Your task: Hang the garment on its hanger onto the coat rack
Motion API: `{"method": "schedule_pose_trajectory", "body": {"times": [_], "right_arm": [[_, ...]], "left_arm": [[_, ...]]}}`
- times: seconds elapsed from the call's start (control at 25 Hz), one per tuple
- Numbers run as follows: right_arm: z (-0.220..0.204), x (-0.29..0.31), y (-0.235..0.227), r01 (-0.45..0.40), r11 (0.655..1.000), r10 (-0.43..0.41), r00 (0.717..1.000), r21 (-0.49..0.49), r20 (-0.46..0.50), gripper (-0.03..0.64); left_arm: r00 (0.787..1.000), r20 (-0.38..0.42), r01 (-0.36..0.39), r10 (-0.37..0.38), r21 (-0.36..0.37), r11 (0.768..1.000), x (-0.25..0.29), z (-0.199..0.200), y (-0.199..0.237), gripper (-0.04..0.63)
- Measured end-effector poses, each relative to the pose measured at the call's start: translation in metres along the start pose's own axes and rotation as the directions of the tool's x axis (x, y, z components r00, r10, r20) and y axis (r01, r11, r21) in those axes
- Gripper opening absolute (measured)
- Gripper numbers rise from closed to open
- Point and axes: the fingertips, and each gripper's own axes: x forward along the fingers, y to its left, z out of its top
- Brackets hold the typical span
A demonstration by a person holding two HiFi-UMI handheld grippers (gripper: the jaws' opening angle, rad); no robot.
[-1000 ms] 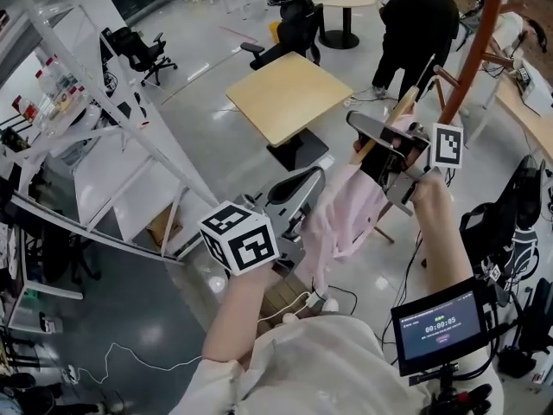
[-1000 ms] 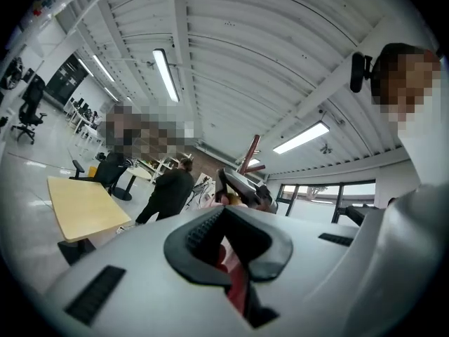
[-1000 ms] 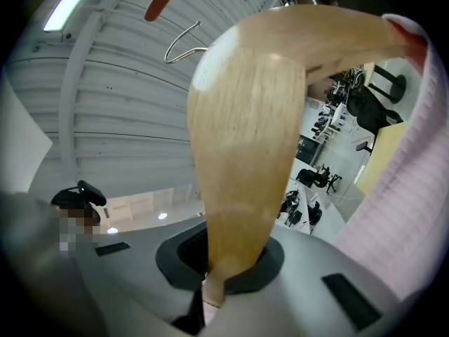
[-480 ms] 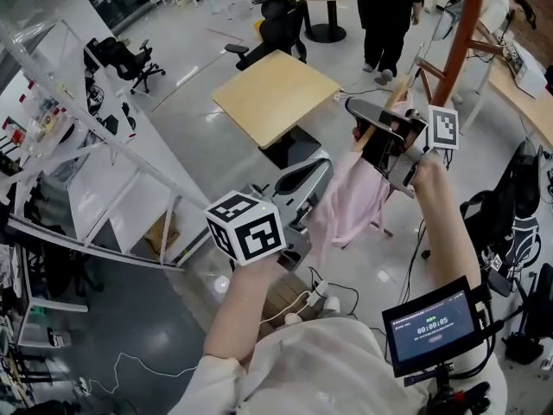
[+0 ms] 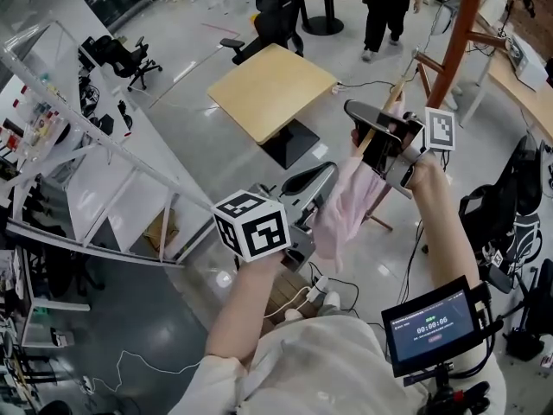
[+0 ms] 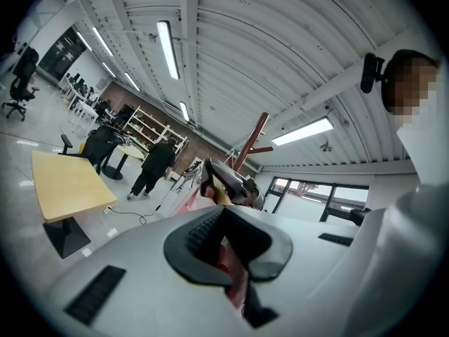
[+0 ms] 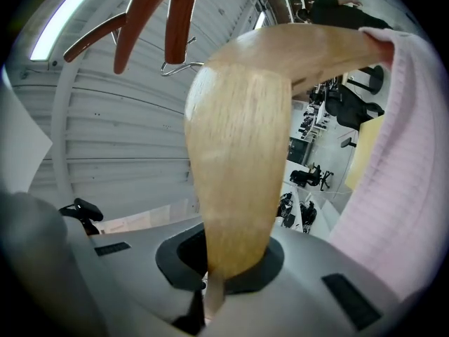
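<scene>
Garment (image 5: 344, 207), pink and ribbed, drapes over a wooden hanger (image 7: 238, 146) held up in the air at about 1 o'clock from the person. It is close to the coat rack (image 5: 456, 37) but not yet on it. The right gripper (image 7: 226, 262) is clamped on one arm of the hanger. The left gripper (image 6: 228, 255), lower and at 7 o'clock from it, has its jaws pinched on a fold of the pink cloth. In the right gripper view the metal hook (image 7: 177, 64) sits at 11 o'clock, just below the rack's brown pegs (image 7: 179, 12); whether it touches one I cannot tell.

Three things could go wrong, as I judge it:
- **Swivel:** The hanger is gripped out on one arm, so it could turn in the jaws and swing the hook away from the peg as it goes up.
- **Drag:** The left gripper's hold on the cloth could pull the garment off the hanger's shoulder if the two hands move apart.
- **Early release:** Letting go on the right before the hook is truly over a peg would drop the lot on the floor.
</scene>
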Motion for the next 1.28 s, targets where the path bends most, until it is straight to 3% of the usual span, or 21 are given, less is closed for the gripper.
{"method": "schedule_pose_trajectory", "body": {"times": [0.72, 1.28], "right_arm": [[0.0, -0.034, -0.016, 0.028, 0.999, -0.029, 0.999, 0.024, 0.031, 0.011], [0.013, -0.075, -0.035, 0.141, 0.99, -0.141, 0.986, 0.005, 0.086, 0.011]], "left_arm": [[0.996, -0.084, 0.037, -0.04, -0.038, 0.999, 0.031, -0.035, -0.001, 0.006], [0.989, -0.138, 0.045, -0.049, -0.033, 0.998, 0.041, -0.051, 0.003, 0.006]]}}
